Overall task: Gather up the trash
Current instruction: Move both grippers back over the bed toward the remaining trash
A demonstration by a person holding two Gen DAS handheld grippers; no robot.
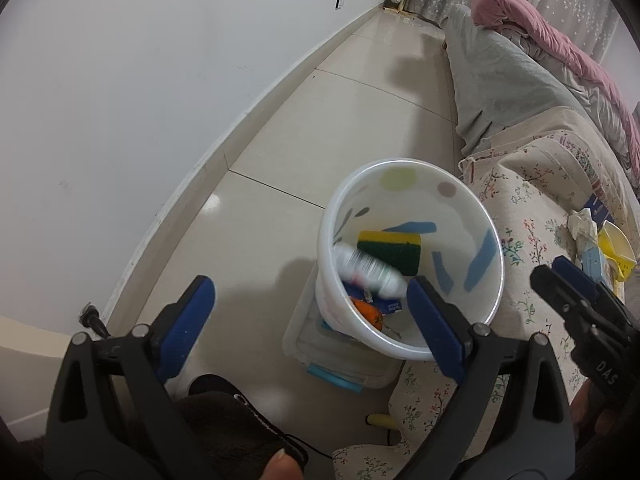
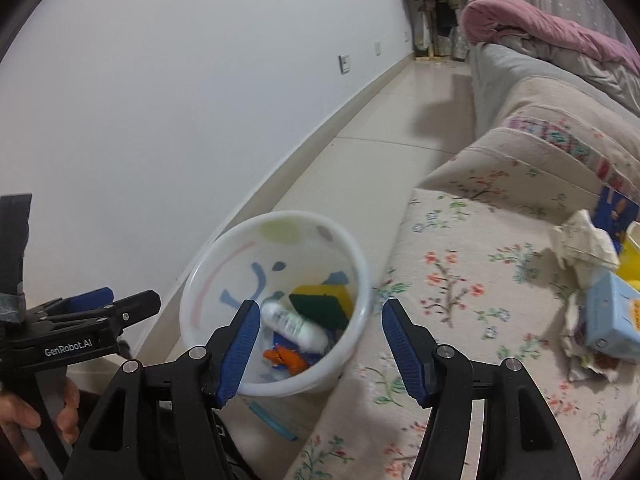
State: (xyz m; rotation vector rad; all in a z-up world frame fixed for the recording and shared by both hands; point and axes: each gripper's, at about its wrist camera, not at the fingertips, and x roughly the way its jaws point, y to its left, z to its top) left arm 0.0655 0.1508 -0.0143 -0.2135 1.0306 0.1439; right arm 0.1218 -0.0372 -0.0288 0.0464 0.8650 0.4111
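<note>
A white bucket (image 1: 460,216) (image 2: 216,276) with coloured marks stands beside the floral sofa. Inside it lie a white bottle (image 1: 366,272) (image 2: 294,324), blurred in the left wrist view, a yellow-and-green sponge (image 1: 390,250) (image 2: 324,304) and orange peel (image 1: 368,312) (image 2: 286,358). My right gripper (image 2: 320,308) (image 1: 548,270) hangs open above the bucket's near rim, nothing between its fingers. My left gripper (image 1: 308,288) (image 2: 134,296) is wide open and empty, left of the bucket. On the sofa seat remain a crumpled tissue (image 2: 584,240) (image 1: 582,222) and a light blue carton (image 2: 612,320).
The bucket sits on a clear plastic box (image 1: 340,364) with a blue latch, on the tiled floor (image 1: 320,128). A white wall (image 1: 140,100) runs along the left. A yellow item (image 2: 632,268), a blue packet (image 2: 616,208), and grey and pink blankets (image 1: 560,40) lie on the sofa (image 2: 460,280).
</note>
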